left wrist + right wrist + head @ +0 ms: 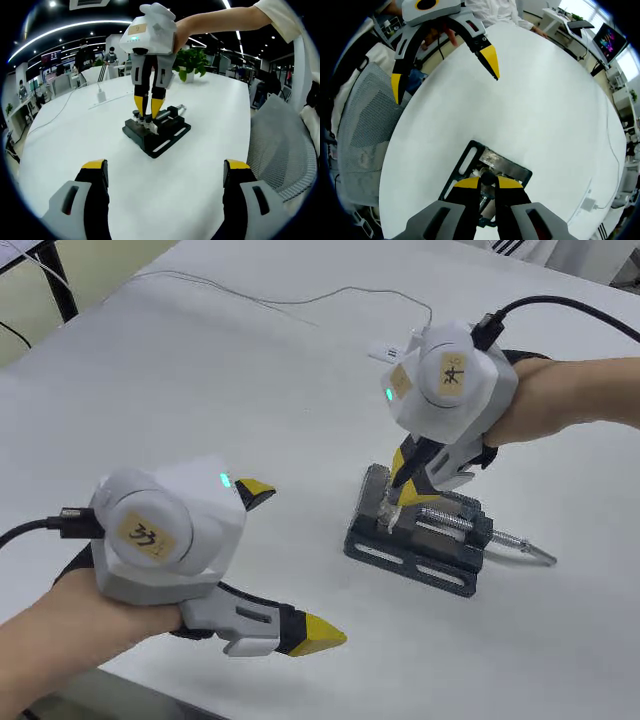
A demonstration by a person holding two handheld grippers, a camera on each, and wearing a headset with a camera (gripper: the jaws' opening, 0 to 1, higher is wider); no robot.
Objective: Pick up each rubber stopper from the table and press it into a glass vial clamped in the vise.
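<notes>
Head view: right gripper (408, 490) pinches stopper (487, 178) above vise (415, 558); left gripper (290, 562) gapes wide (yellow stickers (146, 536) bear unreadable scrawl).

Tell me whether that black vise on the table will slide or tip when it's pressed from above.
Tipping seems unlikely: the vise has a wide, flat base on the table. It looks like solid metal, so probably heavy for its size. The table looks smooth, so a sideways shove might slide it; the right gripper, jaws around a stopper, points down.
</notes>
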